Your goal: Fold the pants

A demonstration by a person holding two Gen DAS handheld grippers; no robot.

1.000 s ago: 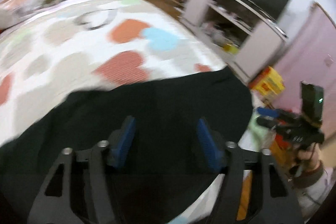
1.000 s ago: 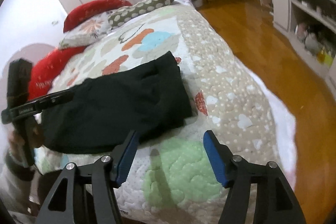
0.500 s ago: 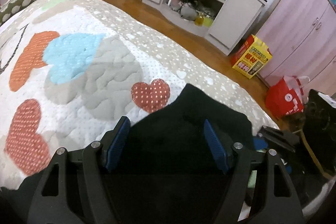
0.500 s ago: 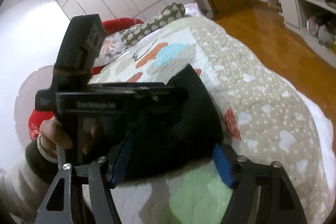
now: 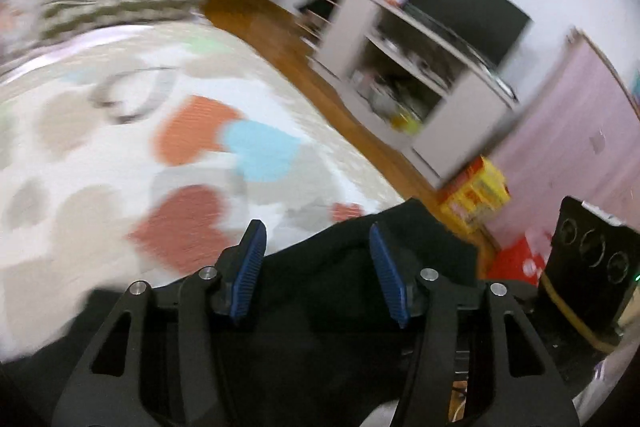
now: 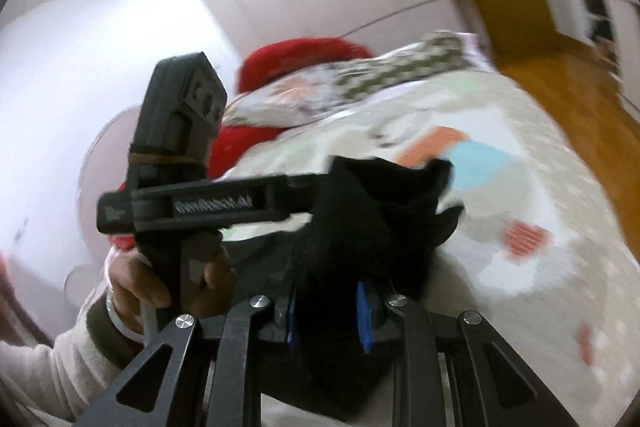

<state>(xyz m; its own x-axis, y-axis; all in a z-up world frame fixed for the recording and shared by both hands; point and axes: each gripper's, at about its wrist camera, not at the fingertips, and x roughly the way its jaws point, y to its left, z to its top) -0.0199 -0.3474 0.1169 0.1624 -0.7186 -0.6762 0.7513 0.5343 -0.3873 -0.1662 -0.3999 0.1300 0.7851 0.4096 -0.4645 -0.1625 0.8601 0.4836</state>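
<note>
Black pants (image 6: 360,227) lie bunched on the bed, over a quilt (image 5: 120,155) printed with orange, blue and beige hearts. In the right wrist view, the right tongs (image 6: 328,311) are closing, and the dark cloth is gathered between the blue pads (image 6: 363,311), which press on it; a fold of the fabric rises in front of them. Just beside, the left tongs (image 6: 320,187) reach into the same bundle from the left, gripped by a hand (image 6: 160,283) in a pale sleeve (image 6: 52,363).

From the left wrist view, the left tongs (image 5: 316,267) are also closing, yet the pads (image 5: 248,271) stand apart, with the pants spread beneath and between them, not pinched. Red pillows (image 6: 304,59) sit at the head of the bed, and a white shelf unit (image 5: 420,67) stands on the wooden floor (image 5: 280,39).
</note>
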